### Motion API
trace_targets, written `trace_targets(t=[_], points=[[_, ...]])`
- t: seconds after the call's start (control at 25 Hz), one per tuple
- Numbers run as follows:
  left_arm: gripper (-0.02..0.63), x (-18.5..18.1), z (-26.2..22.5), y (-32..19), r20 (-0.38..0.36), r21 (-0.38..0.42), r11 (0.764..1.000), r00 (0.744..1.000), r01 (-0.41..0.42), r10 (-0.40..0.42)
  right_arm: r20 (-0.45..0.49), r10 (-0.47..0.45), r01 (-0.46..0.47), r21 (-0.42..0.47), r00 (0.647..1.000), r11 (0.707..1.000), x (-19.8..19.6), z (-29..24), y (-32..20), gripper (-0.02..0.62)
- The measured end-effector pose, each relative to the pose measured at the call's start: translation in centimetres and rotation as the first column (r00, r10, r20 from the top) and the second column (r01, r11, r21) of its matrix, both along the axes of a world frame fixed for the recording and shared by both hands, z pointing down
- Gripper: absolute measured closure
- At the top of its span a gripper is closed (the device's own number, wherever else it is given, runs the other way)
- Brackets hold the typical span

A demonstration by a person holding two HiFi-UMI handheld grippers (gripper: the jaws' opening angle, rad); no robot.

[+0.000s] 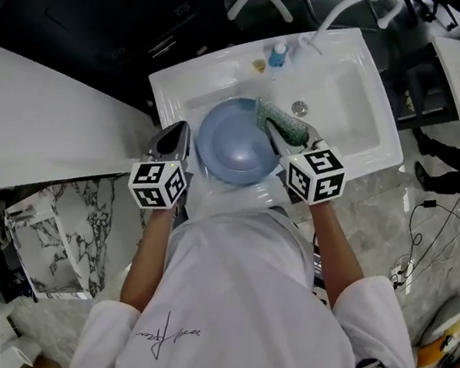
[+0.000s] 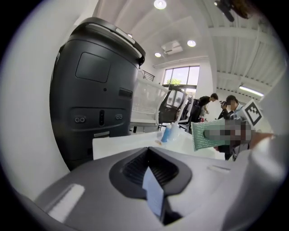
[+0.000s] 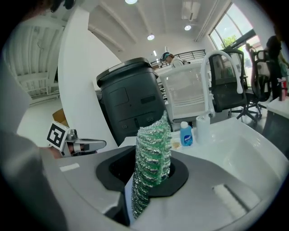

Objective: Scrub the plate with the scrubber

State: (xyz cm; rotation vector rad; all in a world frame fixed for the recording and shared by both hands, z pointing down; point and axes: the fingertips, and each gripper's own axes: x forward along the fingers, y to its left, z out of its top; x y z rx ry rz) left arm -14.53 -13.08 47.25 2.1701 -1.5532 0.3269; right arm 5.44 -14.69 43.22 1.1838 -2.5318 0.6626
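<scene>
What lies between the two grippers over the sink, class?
The blue plate, seen in the head view: the left gripper grips its rim, and the right gripper holds the scrubber at its opposite edge.

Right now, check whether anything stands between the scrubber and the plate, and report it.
Nothing visible does. The right tongs hold the green scrubber at the right rim of the blue plate, over the sink, while the left tongs clamp the plate's left edge.
</scene>
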Motion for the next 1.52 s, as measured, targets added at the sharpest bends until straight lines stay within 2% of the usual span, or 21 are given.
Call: trace_targets(t=[0.32,0.48,0.76,1.0,1.24,1.52], points=[[0.552,-0.5,-6.4,1.1,-0.052,0.123,0.991,0.997,0.056,-0.050,0.036,0.008,-0.013,0.162,0.999,0.987,-0.4,-6.6,0.2,0.532],[0.554,-0.8,-9.4,1.5,-0.012,0.189,0.980,0.998,0.060,-0.058,0.065,0.001,-0.015,0.216,0.998,0.976,-0.5,-9.5,0.3,0.532],[0.554,-1.1,-14.6,3.1,0.010,0.275,0.959,0.997,0.073,-0.079,0.049,-0.056,0.040,0.278,0.997,0.960,-0.6,-13.8,1.8,0.532],[0.554,0.4,-18.0,4.8,0.079,0.336,0.942,0.995,0.026,-0.056,0.074,-0.089,0.063,0.305,0.993,0.950,-0.4,-16.0,2.7,0.532],[0.554,1.9,-18.4,5.2,0.062,0.345,0.938,0.997,0.020,-0.044,0.036,-0.092,0.076,0.316,0.995,0.946,0.0,-15.9,3.2,0.538],[0.554,2.3,-17.8,5.5,0.060,0.319,0.947,0.997,0.035,-0.057,0.044,-0.099,0.080,0.314,0.994,0.946,0.5,-15.8,3.5,0.539]])
